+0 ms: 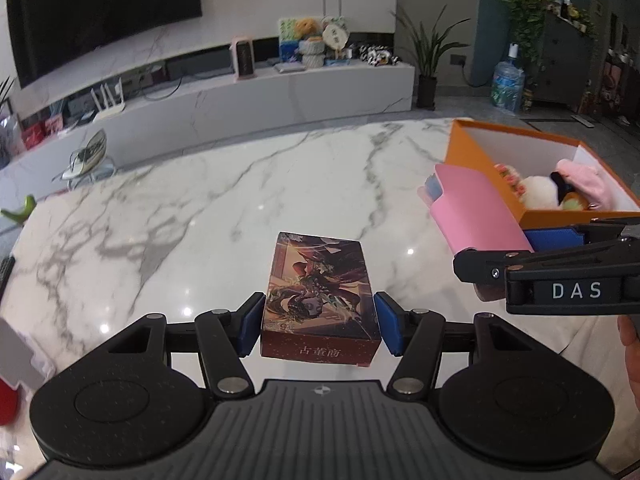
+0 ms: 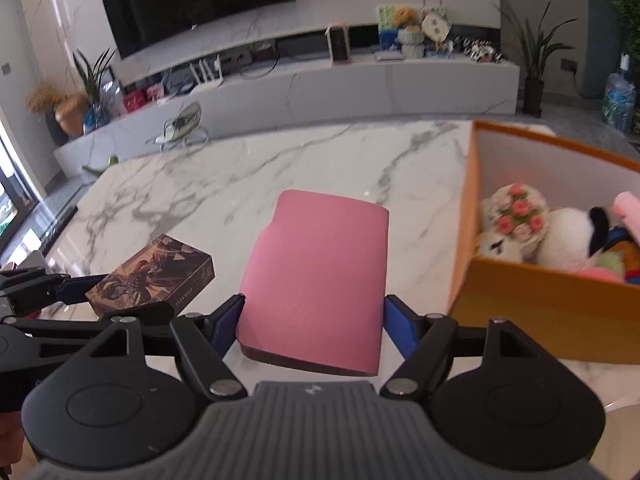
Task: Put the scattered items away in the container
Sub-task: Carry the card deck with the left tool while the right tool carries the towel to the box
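- Lowest in the left wrist view, the left gripper (image 1: 320, 326) has its blue pads (image 1: 251, 326) pressed to both long sides of an illustrated card box (image 1: 318, 300), fingers closed to the box's width. The box's underside cannot be seen, so whether it is lifted or on the marble tabletop (image 1: 200, 208) cannot be told.
- Lowest in the right wrist view, the right gripper (image 2: 314, 320) has a pink case (image 2: 320, 276) between its pads, which sit at the case's near corners; the left pad touches, while a thin gap may remain at the right pad.
- The container, an orange cardboard box (image 2: 552, 304), stands at the right of both views, just beside the pink case, already holding plush toys (image 2: 560, 240) and a crocheted flower bouquet (image 2: 518, 212).
- To do this step well, I judge each item should be raised above the orange rim before it moves right; the near wall is tall and thin and would shift if bumped.
- The grippers are close together: the right one shows at the right edge of the left view (image 1: 560, 276). Moving one at a time would probably avoid a clash.
- Free room inside looks best toward the box's upper, far end, where white wall shows bare.
- The marble toward centre and upper left is bare, open for swinging wide.
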Demonstrator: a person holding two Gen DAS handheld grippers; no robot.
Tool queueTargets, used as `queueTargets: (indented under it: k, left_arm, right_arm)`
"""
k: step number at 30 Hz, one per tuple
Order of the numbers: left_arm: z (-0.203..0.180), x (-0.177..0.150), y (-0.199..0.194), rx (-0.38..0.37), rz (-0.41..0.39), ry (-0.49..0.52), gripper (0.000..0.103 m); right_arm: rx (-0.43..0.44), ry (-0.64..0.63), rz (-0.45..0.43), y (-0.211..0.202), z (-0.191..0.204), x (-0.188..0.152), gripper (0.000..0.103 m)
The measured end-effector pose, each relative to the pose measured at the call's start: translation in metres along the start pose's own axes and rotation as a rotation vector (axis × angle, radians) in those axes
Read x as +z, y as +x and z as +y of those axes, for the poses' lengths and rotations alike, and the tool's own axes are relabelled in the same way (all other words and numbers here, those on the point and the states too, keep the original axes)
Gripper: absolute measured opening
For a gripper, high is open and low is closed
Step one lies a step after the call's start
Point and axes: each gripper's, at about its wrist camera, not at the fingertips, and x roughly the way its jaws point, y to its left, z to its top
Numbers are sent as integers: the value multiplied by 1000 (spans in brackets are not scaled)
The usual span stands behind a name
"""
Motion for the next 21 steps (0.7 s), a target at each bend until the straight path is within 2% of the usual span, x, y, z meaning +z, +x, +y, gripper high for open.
queueTargets:
  k: [13,21]
  left_arm:
    - [-94,58,-1,-115,-106,177,68]
    - [-163,89,21,-200,-140,285,68]
  right_arm:
    - [-106,145,-183,-69,-89,20,76]
    - [-201,231,-219,-88,-152,19,76]
